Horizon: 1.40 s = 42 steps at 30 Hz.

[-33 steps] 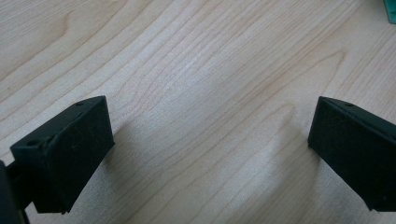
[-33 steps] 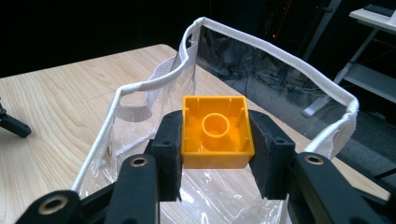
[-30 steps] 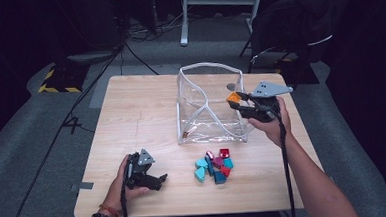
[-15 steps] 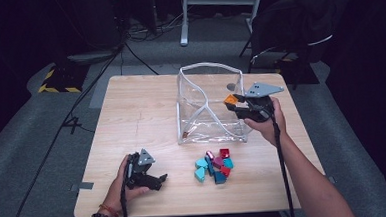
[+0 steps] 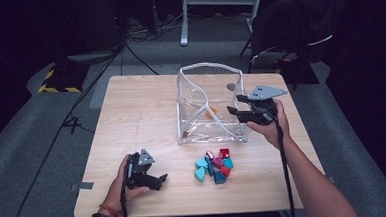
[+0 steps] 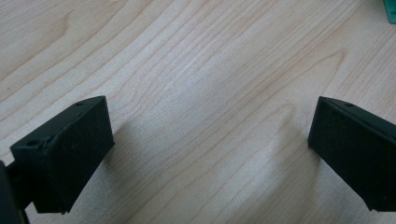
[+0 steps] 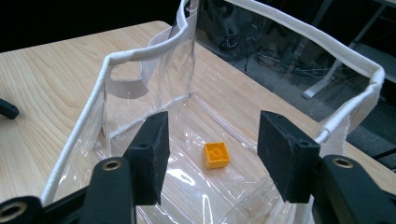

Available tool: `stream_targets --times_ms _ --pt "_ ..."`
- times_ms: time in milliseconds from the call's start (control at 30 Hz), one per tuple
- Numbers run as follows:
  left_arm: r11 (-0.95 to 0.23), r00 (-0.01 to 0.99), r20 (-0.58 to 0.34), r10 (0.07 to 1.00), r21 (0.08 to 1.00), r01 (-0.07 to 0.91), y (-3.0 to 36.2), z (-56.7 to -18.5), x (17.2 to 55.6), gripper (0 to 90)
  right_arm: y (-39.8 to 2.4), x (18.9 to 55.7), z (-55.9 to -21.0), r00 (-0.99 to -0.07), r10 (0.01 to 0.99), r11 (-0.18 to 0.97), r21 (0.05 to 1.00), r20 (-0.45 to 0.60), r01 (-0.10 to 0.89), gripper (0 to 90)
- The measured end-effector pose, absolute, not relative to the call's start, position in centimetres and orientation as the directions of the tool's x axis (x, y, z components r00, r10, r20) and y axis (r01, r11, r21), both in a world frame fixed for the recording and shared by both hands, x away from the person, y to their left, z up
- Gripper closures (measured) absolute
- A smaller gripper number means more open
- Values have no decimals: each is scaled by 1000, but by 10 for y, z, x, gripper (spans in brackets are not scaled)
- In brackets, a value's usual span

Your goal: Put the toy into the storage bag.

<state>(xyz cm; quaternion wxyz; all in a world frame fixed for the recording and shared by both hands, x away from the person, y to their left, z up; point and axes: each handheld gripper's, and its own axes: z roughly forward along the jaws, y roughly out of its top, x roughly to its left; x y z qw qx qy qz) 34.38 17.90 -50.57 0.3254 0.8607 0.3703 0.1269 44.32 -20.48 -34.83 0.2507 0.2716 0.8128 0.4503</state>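
Table brightly lit, surroundings dark; high view soft.

Both grippers, left (image 5: 159, 180) and right (image 5: 234, 113), are black with grey three-cornered top plates and black cables; the left wrist wears bead bracelets (image 5: 103, 213).

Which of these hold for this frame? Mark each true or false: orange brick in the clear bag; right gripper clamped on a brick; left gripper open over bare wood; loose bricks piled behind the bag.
1. The orange brick lies inside the clear bag: true.
2. The right gripper is clamped on a brick: false; its jaws have just been opening, with nothing between them.
3. The left gripper is open over bare table: true.
4. The brick pile sits behind the bag: false; it lies in front, on the person's side.
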Motion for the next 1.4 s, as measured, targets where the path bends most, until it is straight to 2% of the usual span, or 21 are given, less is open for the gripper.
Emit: stream_targets --times_ms 667,1400 --pt "-514 694 -23 720 654 555 179 -506 344 3 -248 404 -329 -710 671 461 870 -213 174 416" --pt "-514 694 -22 720 655 554 179 -506 344 3 -289 368 -361 -693 688 450 876 -215 175 369"
